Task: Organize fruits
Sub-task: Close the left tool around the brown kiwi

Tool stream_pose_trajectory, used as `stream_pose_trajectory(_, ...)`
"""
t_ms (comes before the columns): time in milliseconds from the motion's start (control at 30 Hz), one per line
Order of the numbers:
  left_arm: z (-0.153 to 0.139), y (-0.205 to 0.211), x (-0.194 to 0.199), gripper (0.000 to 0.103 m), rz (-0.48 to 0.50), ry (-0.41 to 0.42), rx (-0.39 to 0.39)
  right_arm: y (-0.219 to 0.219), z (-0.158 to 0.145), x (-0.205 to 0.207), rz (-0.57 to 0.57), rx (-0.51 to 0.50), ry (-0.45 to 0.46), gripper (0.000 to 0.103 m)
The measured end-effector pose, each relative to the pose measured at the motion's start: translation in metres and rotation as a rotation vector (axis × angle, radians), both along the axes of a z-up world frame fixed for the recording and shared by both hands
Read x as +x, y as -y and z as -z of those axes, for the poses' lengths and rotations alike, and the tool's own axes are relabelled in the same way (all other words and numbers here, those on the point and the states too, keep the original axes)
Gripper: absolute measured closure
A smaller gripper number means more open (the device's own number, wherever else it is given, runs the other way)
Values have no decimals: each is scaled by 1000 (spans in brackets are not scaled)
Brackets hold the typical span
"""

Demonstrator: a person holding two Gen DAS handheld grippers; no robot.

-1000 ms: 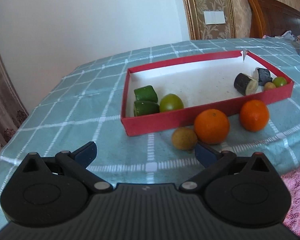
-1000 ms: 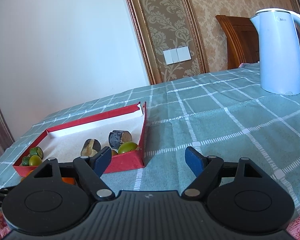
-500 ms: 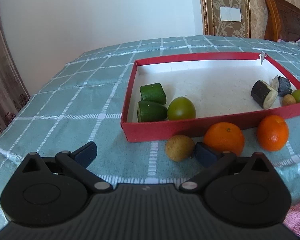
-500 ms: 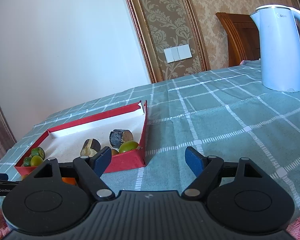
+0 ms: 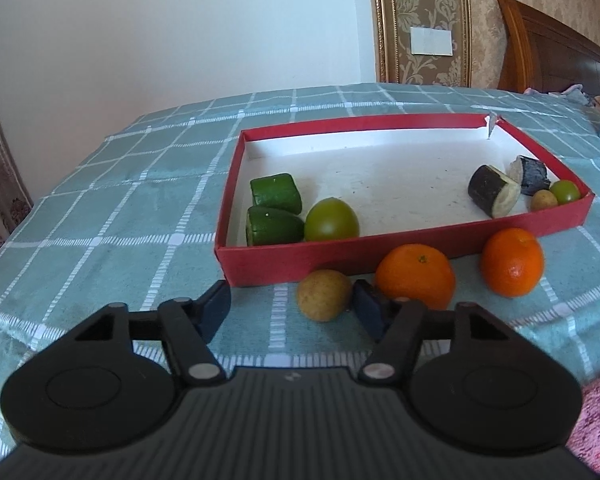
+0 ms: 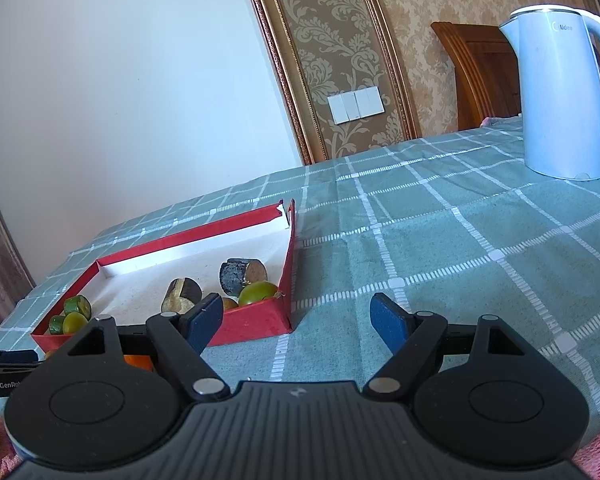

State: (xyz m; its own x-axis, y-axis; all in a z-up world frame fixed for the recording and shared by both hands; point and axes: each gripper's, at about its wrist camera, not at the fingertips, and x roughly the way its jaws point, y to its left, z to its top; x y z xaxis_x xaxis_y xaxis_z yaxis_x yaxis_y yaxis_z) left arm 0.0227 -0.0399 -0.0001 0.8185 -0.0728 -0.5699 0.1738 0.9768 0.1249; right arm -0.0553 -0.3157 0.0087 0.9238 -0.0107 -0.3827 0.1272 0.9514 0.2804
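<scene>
Closing left gripper (image 5: 290, 306) fingers bracket the small brown fruit (image 5: 324, 295) on the tabletop beside the red tray (image 5: 420, 250), not yet pinching; off-centre squeeze could roll it away.

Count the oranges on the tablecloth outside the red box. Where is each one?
2. One orange lies against the red box's front wall, beside the brown fruit. The other orange lies further right, near the box's corner. Others may be hidden.
</scene>
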Motion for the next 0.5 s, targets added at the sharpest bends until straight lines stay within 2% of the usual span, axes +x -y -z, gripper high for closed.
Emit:
stream_pose_trajectory(133,0,4,-2,61,24,8,5,0,0,0,1,2,1,22)
stream_pose_trajectory(333,0,8,-4,71,41,15,17,1,2,0,6,12,2,22)
stream_pose_trajectory(367,0,9,-4,75,41,14,17,1,2,0,7,14,2,22)
stream_pose_trajectory(500,0,12,-6,76,29,10,24,2,2,0,10,21,3,22)
